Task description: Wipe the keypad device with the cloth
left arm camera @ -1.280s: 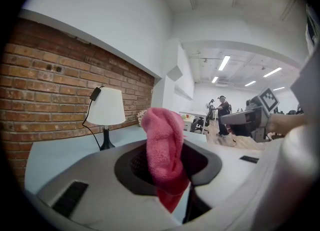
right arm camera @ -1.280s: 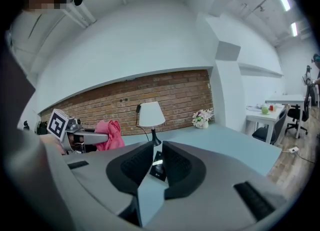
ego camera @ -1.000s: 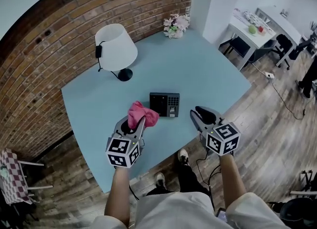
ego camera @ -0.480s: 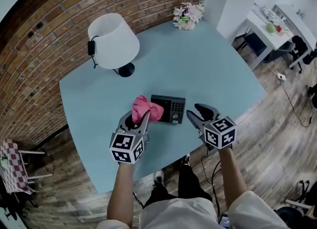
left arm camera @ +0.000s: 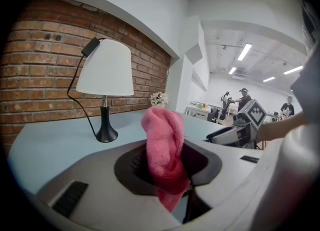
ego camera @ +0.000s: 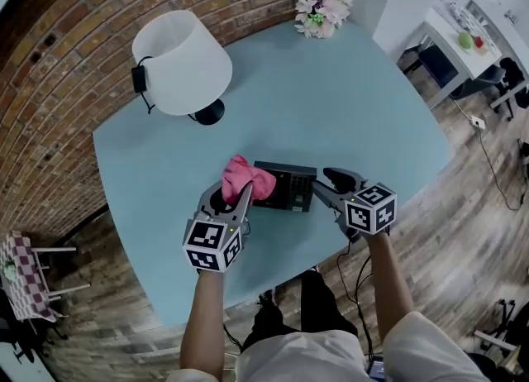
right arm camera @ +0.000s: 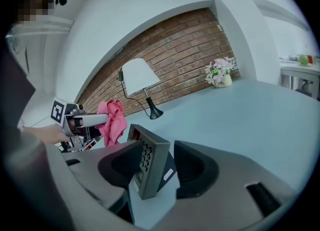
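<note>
Blue table (ego camera: 355,107): lamp (ego camera: 182,62), flowers (ego camera: 322,12), keypad device (ego camera: 285,186)

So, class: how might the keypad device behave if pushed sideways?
The keypad device looks rigid and boxy, so probably won't flex. On the smooth table it would likely slide; its steep face suggests a high push might tip it.

Left gripper (ego camera: 233,197) clamped on cloth (ego camera: 245,180) beside keypad device (ego camera: 285,188), right gripper (ego camera: 329,186) jaws just opening, wide apart around that device, forearms outstretched.
</note>
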A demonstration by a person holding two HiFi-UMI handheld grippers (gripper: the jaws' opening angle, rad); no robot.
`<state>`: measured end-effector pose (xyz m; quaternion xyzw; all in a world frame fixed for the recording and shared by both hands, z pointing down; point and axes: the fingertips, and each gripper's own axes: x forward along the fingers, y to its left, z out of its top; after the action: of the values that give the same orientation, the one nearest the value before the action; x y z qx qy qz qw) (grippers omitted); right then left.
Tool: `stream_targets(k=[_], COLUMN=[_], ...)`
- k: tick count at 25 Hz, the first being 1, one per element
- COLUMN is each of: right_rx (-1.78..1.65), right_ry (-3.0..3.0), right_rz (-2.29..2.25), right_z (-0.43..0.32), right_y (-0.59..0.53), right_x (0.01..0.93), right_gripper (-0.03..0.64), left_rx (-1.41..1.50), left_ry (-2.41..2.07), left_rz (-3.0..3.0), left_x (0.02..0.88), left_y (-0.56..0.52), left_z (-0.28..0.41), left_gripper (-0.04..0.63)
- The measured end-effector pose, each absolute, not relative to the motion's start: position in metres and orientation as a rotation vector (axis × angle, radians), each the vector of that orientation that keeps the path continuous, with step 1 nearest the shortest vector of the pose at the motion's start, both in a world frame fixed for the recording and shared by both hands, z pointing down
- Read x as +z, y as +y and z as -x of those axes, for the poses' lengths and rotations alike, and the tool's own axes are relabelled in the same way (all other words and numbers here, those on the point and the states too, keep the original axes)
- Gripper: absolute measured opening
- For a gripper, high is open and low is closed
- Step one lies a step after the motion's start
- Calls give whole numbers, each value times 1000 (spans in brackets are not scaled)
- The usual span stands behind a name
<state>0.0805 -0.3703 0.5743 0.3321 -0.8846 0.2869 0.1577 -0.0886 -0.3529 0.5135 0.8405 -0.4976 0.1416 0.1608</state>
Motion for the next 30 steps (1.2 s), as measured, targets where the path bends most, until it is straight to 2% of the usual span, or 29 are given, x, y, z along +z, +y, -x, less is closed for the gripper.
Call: stream_targets(k=[12, 30], right_rx=[829, 826], right_ry=[-2543, -2551], right_rz=[-720, -725], right_z=[-59, -58], right_y=[-369, -370], right_x=[596, 596], right_gripper=[221, 221], left_rx=[466, 601], left_ry=[-1394, -1409], left_rz=[-2321, -2292], left_x=[552, 584], left_y=[-373, -355], left_z=[78, 75], left_gripper=[138, 152])
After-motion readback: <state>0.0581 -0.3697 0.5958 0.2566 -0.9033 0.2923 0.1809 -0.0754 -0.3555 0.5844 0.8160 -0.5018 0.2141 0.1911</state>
